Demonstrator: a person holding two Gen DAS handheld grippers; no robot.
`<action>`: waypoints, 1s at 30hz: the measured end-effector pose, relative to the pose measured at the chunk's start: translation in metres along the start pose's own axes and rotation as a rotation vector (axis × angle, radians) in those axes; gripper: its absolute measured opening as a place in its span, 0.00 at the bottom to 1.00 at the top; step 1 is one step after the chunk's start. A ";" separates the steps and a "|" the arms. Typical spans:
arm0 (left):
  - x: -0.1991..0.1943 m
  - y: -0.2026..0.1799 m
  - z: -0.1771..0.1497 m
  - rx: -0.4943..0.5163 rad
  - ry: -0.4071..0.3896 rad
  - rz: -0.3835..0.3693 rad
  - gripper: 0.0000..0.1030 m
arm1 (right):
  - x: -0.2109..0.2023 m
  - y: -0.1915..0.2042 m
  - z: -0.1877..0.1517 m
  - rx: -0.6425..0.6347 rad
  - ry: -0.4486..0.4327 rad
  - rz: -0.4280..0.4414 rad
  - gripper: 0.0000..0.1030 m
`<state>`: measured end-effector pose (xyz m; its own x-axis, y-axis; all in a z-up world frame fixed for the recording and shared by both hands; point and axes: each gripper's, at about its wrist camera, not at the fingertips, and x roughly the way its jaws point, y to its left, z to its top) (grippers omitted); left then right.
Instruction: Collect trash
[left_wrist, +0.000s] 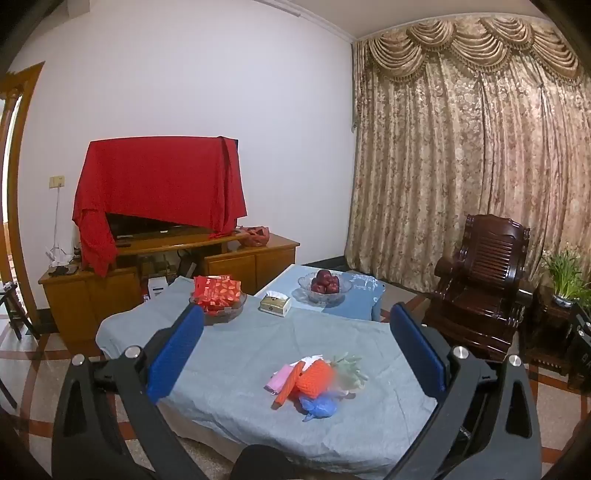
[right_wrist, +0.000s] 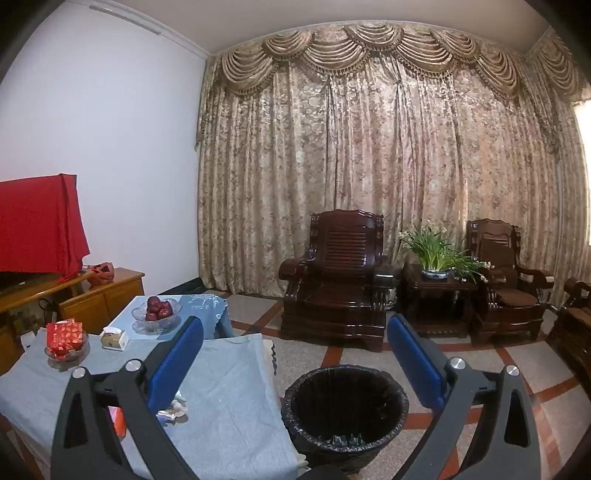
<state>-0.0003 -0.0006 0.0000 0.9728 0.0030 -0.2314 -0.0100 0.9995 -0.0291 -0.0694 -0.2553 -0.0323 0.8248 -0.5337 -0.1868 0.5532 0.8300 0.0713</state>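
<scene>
Trash bin (right_wrist: 345, 410) only beside right gripper (right_wrist: 295, 354)

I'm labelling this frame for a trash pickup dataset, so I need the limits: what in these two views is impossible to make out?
- Trash pile, left wrist view: partly blurred, so the pale greenish piece cannot be identified.
- Same pile, right wrist view: mostly hidden behind the right gripper finger.
- Trash bin, right wrist view: dark liner; contents unclear.
- Screen under the red cloth, left wrist view: mostly covered.
- Red packets in the glass dish: print too small.
</scene>
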 end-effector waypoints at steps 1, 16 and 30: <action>0.000 0.000 0.000 -0.002 0.000 0.000 0.95 | 0.000 -0.001 0.000 -0.006 0.000 0.001 0.94; 0.003 0.000 0.000 -0.010 0.004 0.003 0.95 | 0.000 0.002 -0.002 -0.023 -0.003 -0.002 0.94; 0.005 0.006 -0.003 -0.007 0.007 0.010 0.95 | 0.003 0.033 -0.001 -0.031 0.004 0.005 0.94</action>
<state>0.0037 0.0056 -0.0039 0.9711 0.0126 -0.2385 -0.0212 0.9992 -0.0338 -0.0487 -0.2288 -0.0315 0.8271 -0.5288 -0.1905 0.5450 0.8374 0.0416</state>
